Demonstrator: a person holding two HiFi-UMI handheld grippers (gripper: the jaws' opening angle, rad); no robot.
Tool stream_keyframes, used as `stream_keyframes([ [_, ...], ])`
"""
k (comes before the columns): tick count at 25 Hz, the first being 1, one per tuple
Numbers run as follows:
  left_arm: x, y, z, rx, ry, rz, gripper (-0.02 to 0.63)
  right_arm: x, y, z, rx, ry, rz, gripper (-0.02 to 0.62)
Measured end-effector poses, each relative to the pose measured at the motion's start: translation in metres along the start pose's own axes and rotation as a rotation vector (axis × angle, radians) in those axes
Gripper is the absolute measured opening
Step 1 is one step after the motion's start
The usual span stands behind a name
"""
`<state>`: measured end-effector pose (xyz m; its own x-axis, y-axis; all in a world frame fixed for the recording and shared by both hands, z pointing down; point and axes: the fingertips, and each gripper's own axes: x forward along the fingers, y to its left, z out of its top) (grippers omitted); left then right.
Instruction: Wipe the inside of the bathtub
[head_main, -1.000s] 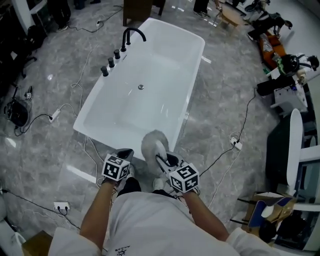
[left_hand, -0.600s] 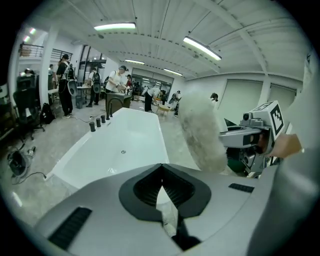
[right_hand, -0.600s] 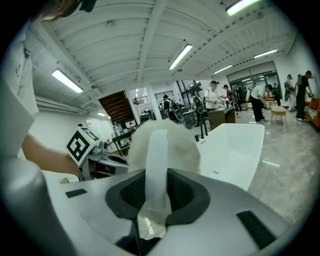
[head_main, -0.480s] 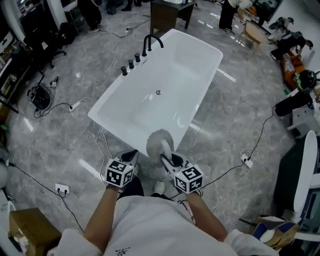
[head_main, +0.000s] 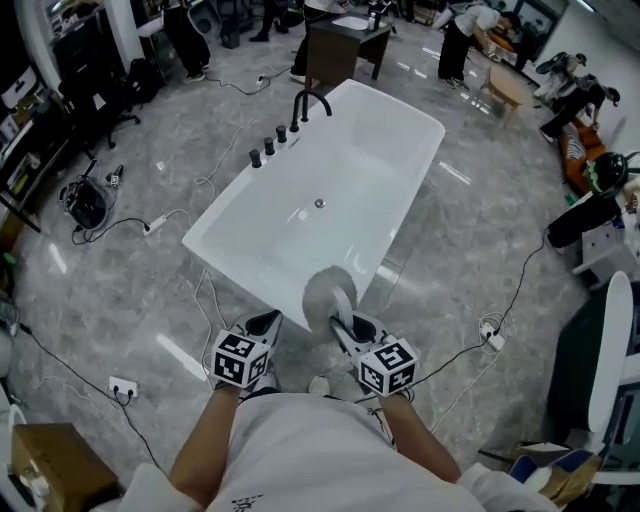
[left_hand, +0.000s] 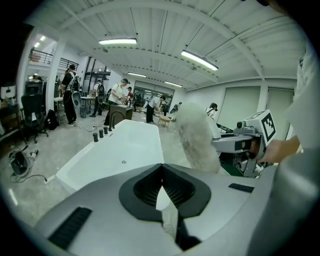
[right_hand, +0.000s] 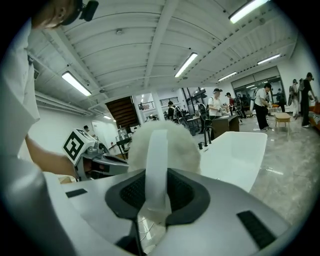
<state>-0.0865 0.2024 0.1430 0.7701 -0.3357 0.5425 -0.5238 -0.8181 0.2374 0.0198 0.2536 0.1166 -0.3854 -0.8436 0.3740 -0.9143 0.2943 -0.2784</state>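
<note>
The white bathtub (head_main: 215, 245) stands on the grey marble floor, running away from me; it also shows in the left gripper view (left_hand: 125, 145) and the right gripper view (right_hand: 235, 150). My right gripper (head_main: 345, 325) is shut on the white strap (right_hand: 156, 160) of a fluffy grey wiping pad (head_main: 328, 293), held upright just short of the tub's near end. My left gripper (head_main: 264, 323) hovers beside it to the left, its jaws shut with nothing between them (left_hand: 161, 172). The pad (left_hand: 197, 137) is outside the tub, touching nothing.
A black faucet (head_main: 308, 100) and several black knobs (head_main: 268, 148) line the tub's left rim; a drain (head_main: 320, 203) sits mid-floor. Cables (head_main: 150, 225) and a power strip (head_main: 122, 384) lie on the floor to the left. A dark table (head_main: 345, 40) and people stand beyond the tub.
The head view has swung, so the tub now lies more to the right and the faucet end looks farther off. Both grippers stay side by side at the near end, the pad still held.
</note>
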Motion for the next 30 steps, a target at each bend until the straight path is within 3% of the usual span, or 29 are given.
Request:
stream_keyframes([
  [6, -0.014, 0.022, 0.021, 0.041, -0.039, -0.028, 0.012, 0.007, 0.014, 0.005, -0.005, -0.014, -0.045, 0.094],
  [20, -0.032, 0.033, 0.008, 0.079, -0.018, -0.084, 0.012, -0.003, 0.029, -0.003, 0.047, -0.042, -0.167, 0.094],
  [30, -0.044, 0.053, 0.001, 0.073, -0.027, -0.084, 0.012, 0.007, 0.041, -0.007, 0.045, -0.040, -0.192, 0.094],
])
